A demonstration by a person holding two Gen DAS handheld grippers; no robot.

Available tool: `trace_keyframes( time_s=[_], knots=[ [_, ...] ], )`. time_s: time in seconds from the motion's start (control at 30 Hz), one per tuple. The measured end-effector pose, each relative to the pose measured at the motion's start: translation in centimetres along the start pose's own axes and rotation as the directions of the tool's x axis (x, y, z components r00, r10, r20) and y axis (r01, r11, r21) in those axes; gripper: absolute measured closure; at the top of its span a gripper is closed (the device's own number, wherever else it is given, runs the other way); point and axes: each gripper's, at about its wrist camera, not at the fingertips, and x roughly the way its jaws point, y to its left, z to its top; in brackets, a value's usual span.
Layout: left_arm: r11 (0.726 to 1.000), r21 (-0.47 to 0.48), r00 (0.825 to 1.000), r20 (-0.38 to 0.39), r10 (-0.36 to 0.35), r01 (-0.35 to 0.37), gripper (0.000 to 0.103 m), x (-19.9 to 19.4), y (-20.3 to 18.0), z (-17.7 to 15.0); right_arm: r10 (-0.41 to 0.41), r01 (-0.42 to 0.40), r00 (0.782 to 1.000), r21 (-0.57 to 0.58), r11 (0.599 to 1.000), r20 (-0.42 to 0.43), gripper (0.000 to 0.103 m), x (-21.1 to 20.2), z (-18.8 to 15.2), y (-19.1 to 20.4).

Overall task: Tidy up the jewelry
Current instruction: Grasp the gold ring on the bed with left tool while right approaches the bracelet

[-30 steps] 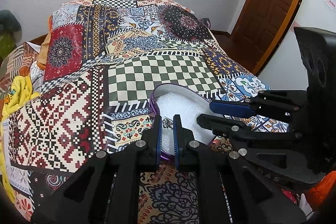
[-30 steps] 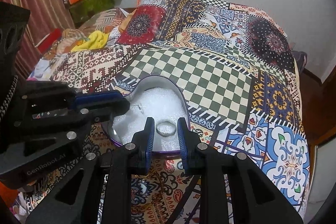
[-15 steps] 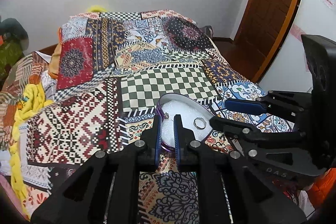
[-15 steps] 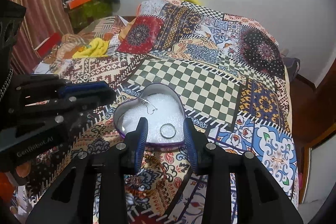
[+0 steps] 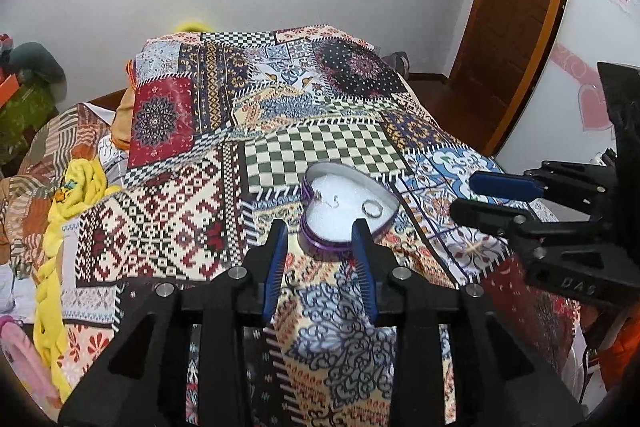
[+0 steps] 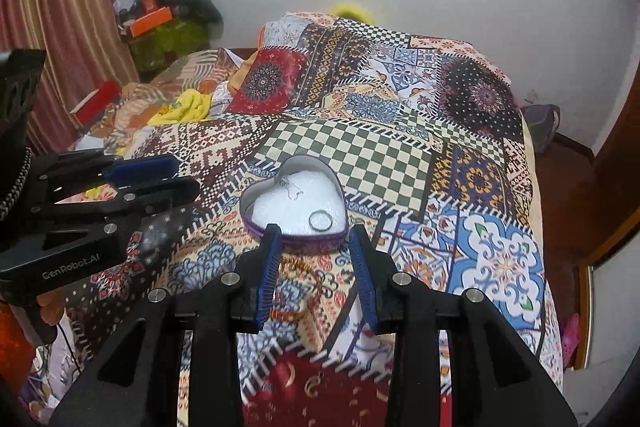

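Both tools, left (image 5: 320, 239) and right (image 6: 314, 247), have just spread, released and empty; ring (image 6: 320, 220) and chain (image 6: 291, 187) now rest in the heart-shaped box (image 6: 256, 193).

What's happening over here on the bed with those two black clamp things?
A person holds a two-finger gripper in each hand, sorting jewelry. A heart-shaped tin lined with white padding sits on the patchwork bedspread; inside lie a silver ring and a thin chain piece. The left gripper, whose jaws have just been opening, and the right gripper are open and empty, above the tin's near edge.
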Motion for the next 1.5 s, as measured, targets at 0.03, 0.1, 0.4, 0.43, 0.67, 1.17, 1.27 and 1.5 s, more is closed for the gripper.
trace_keyframes(
  time_s=[0.03,0.1,0.4,0.43,0.67,1.17,1.27,1.5],
  knots=[
    [1.0,-0.001,1.0,-0.005,0.0,0.0,0.071,0.0,-0.1,-0.3,0.001,-0.001,1.0,0.004,1.0,-0.002,0.071,-0.2,-0.2,0.0],
    [1.0,-0.005,1.0,-0.022,-0.002,0.002,0.071,0.1,-0.2,-0.9,0.007,-0.007,1.0,0.014,1.0,-0.007,0.071,-0.4,-0.7,-0.1],
    [1.0,-0.003,0.993,-0.118,-0.025,0.025,0.071,1.8,-1.3,-4.2,0.023,-0.02,0.998,0.064,0.998,-0.052,0.071,-0.2,-3.6,-0.6],
    [1.0,-0.003,0.991,-0.127,-0.029,0.028,0.071,2.0,-1.4,-4.5,0.028,-0.024,0.998,0.071,0.997,-0.059,0.071,0.0,-3.9,-0.6],
    [0.997,0.009,0.978,-0.194,-0.073,0.076,0.071,3.9,-2.5,-6.0,0.048,-0.036,0.993,0.105,0.994,-0.109,0.071,0.9,-5.7,-0.8],
    [0.989,-0.028,0.971,-0.188,-0.147,0.144,0.071,5.9,-3.0,-6.0,0.114,-0.094,0.987,0.163,0.982,-0.114,0.071,1.4,-6.2,-1.4],
    [0.99,-0.026,0.972,-0.185,-0.142,0.139,0.073,6.0,-3.1,-6.0,0.12,-0.101,0.987,0.161,0.982,-0.111,0.071,1.4,-6.1,-1.3],
    [0.99,-0.048,0.975,-0.172,-0.138,0.132,0.086,6.0,-2.5,-6.1,0.125,-0.103,0.984,0.165,0.981,-0.128,0.071,2.4,-5.9,-1.3]
  ],
)
